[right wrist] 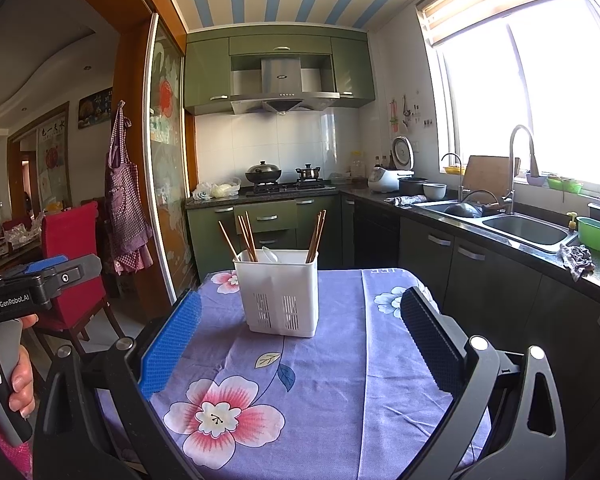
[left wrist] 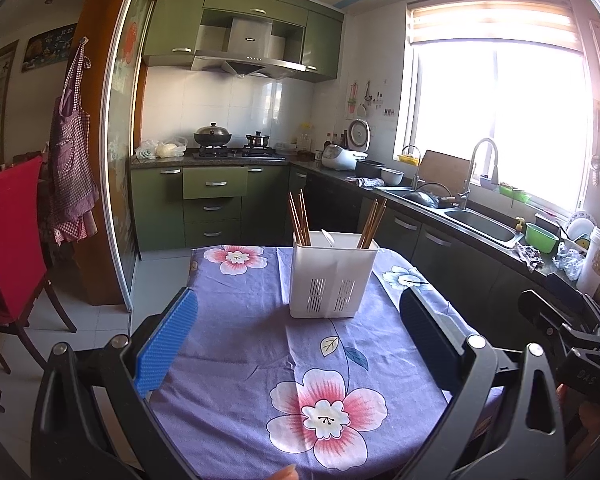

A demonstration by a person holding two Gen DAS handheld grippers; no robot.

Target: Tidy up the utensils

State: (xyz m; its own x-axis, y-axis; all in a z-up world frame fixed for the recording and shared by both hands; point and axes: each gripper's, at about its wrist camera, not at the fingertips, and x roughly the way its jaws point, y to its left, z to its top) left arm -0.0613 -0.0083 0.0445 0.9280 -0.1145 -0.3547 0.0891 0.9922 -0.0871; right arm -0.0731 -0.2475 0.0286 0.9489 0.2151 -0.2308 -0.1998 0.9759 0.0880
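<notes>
A white utensil holder (left wrist: 332,280) stands upright on the purple flowered tablecloth (left wrist: 260,340). Wooden chopsticks (left wrist: 300,218) lean in its left part, more chopsticks (left wrist: 374,222) in its right part, and a white spoon (left wrist: 327,237) sits in the middle. My left gripper (left wrist: 300,322) is open and empty, hovering in front of the holder. In the right wrist view the holder (right wrist: 278,292) stands ahead with chopsticks (right wrist: 246,240) and spoon (right wrist: 270,254) inside. My right gripper (right wrist: 300,326) is open and empty, just short of the holder.
The right gripper's body (left wrist: 572,336) shows at the right edge of the left wrist view. The left gripper's body (right wrist: 32,288) shows at left in the right wrist view. A red chair (left wrist: 8,240) stands left of the table. Counter and sink (left wrist: 484,224) run along the right.
</notes>
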